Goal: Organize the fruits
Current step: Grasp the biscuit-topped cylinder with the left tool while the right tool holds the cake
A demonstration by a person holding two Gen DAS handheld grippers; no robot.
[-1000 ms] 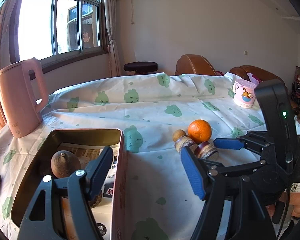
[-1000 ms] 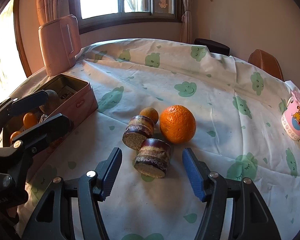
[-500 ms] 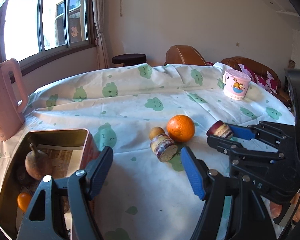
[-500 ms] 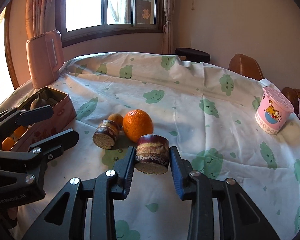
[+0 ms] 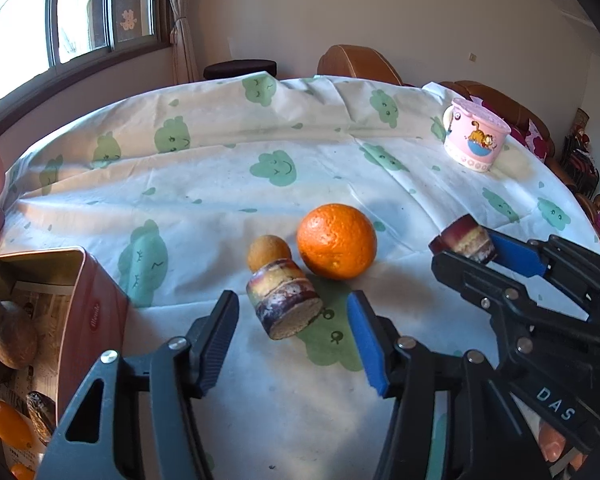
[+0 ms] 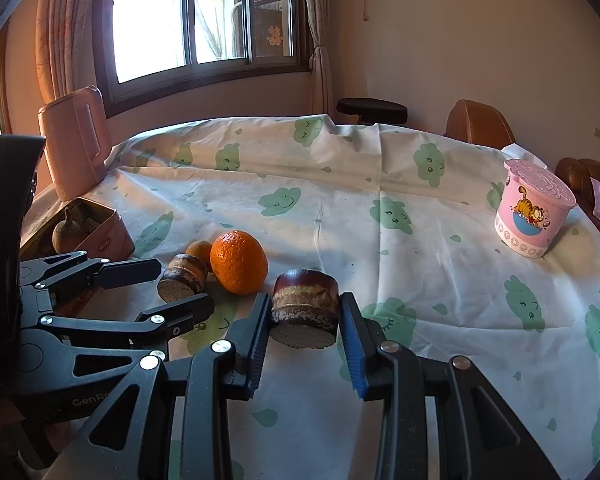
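A home, plainly, a living or dining room: a round table under a cloud-print tablecloth (image 6: 380,208), brown leather chairs (image 6: 480,128) beyond the fingers, a curtained sliding window (image 6: 204,24) up to their left, a pink kettle (image 6: 76,140) on the sill side, a cartoon-cat cup (image 6: 532,212) off to their right.

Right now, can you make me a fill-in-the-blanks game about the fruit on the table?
1. The right gripper is shut on a ____ chunk.
2. The left gripper is ____ around the other chunk.
3. The big orange sits on the ____.
4. The brown pear lies inside the ____.

Missing words: sugarcane; open; tablecloth; tin
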